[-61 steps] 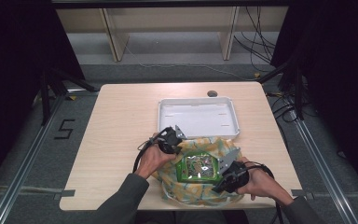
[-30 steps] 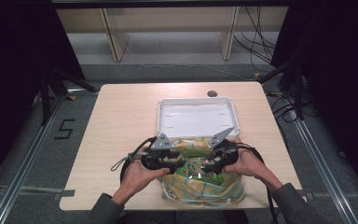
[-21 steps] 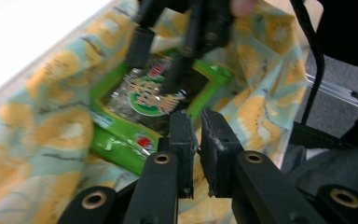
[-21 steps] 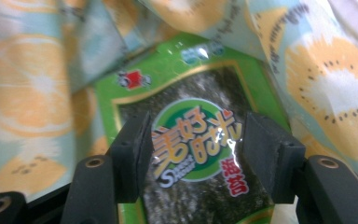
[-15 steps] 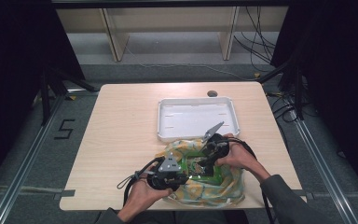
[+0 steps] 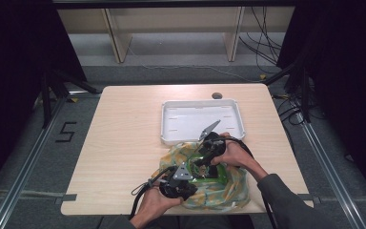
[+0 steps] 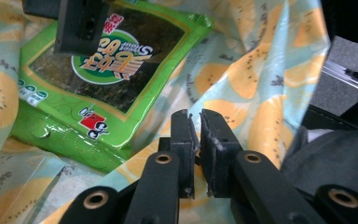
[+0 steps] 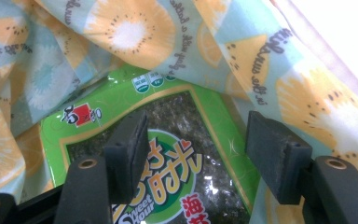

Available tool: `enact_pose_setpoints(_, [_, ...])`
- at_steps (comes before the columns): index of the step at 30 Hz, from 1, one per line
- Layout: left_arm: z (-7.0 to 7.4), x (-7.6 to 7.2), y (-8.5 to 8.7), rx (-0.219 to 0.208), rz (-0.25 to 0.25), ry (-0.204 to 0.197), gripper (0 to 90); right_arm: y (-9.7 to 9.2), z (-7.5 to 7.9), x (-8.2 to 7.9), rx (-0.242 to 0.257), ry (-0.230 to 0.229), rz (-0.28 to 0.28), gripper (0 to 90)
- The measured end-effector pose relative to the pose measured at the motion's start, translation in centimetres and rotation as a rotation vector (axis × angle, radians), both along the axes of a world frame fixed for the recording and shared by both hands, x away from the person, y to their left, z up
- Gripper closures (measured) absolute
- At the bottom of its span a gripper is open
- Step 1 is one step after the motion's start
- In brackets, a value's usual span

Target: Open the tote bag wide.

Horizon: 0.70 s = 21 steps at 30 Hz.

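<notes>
1. The left gripper [image 7: 195, 140] has just pinched its jaws together on a fold of the fruit-print bag [image 7: 256, 88], at the table's [image 6: 124, 143] front edge.
2. The right gripper [image 8: 200, 149] has been opening; its jaws stand wide above the green seaweed packet [image 8: 168, 154], probably not touching it.
3. The packet lies inside the opened bag, just in front of the white tray [image 6: 200, 121].
4. The table's left half is bare.
5. Count: two grippers, one bag, one packet, one tray.
</notes>
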<state>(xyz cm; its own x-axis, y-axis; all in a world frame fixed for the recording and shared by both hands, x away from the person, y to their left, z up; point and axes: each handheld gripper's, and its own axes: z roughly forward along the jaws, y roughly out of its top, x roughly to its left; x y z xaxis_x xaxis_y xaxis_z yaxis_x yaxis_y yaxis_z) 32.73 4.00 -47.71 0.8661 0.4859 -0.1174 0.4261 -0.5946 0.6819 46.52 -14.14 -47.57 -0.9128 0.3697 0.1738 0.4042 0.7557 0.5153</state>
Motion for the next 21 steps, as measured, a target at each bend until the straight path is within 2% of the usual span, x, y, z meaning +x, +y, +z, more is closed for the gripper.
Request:
enact_pose_setpoints(1, [0.0,0.3,0.3,0.046,-0.041,-0.002,83.3,0.0,0.0,0.1,0.000,0.002,0.006,40.7])
enact_pose_setpoints(3, [-0.2,0.3,0.0,0.014,-0.004,0.019,83.9,0.1,0.0,0.2,0.002,0.000,-0.013,40.6])
enact_pose_setpoints(4, [-0.2,0.4,0.1,0.033,-0.021,0.016,84.0,0.1,0.0,0.3,0.004,-0.009,-0.012,39.9])
enact_pose_setpoints(5, [-0.2,0.5,0.1,0.032,-0.029,0.007,84.1,0.1,0.0,0.4,-0.003,-0.042,-0.017,39.7])
enact_pose_setpoints(6, [-0.2,0.4,0.1,0.035,-0.021,0.011,84.1,0.3,0.0,0.4,0.001,-0.039,-0.015,39.6])
enact_pose_setpoints(7, [-0.2,0.6,0.1,0.045,-0.036,-0.003,84.1,0.4,0.0,0.2,-0.009,-0.026,-0.030,39.4])
enact_pose_setpoints(9, [-0.2,0.6,0.0,0.043,-0.021,-0.001,84.1,0.6,-0.4,0.5,-0.014,-0.025,-0.009,38.9])
enact_pose_setpoints(10, [-0.3,0.7,0.0,0.034,-0.014,-0.003,84.1,0.7,-0.5,0.5,-0.028,-0.018,-0.017,38.9])
enact_pose_setpoints(11, [-0.3,0.9,0.0,0.039,-0.011,-0.003,84.1,0.7,-0.7,0.5,-0.039,-0.008,-0.019,38.7])
enact_pose_setpoints(12, [-0.3,1.1,0.1,0.061,-0.027,-0.010,84.2,0.7,-0.8,0.4,-0.043,-0.003,-0.023,38.9])
enact_pose_setpoints(13, [-0.5,1.1,0.1,0.059,-0.013,0.005,84.2,0.6,-0.7,0.5,-0.039,0.012,-0.021,39.3])
enact_pose_setpoints(14, [-0.5,1.1,0.0,0.061,-0.013,-0.006,84.2,0.5,-0.7,0.5,-0.029,0.015,-0.007,39.7])
enact_pose_setpoints(16, [-0.7,1.2,0.0,0.066,-0.012,-0.008,84.2,0.4,-0.5,0.2,-0.047,0.003,-0.024,40.0])
enact_pose_setpoints(19, [-1.0,1.3,-0.2,0.079,-0.006,0.001,84.5,0.2,-0.5,-0.1,-0.045,0.029,-0.011,41.1])
enact_pose_setpoints(20, [-1.0,1.3,-0.2,0.080,-0.013,0.000,84.9,0.2,-0.5,-0.3,-0.057,0.038,-0.022,40.0])
enact_pose_setpoints(21, [-1.0,1.3,-0.3,0.088,-0.021,-0.005,85.1,0.2,-0.6,-0.4,-0.055,0.033,-0.009,39.8])
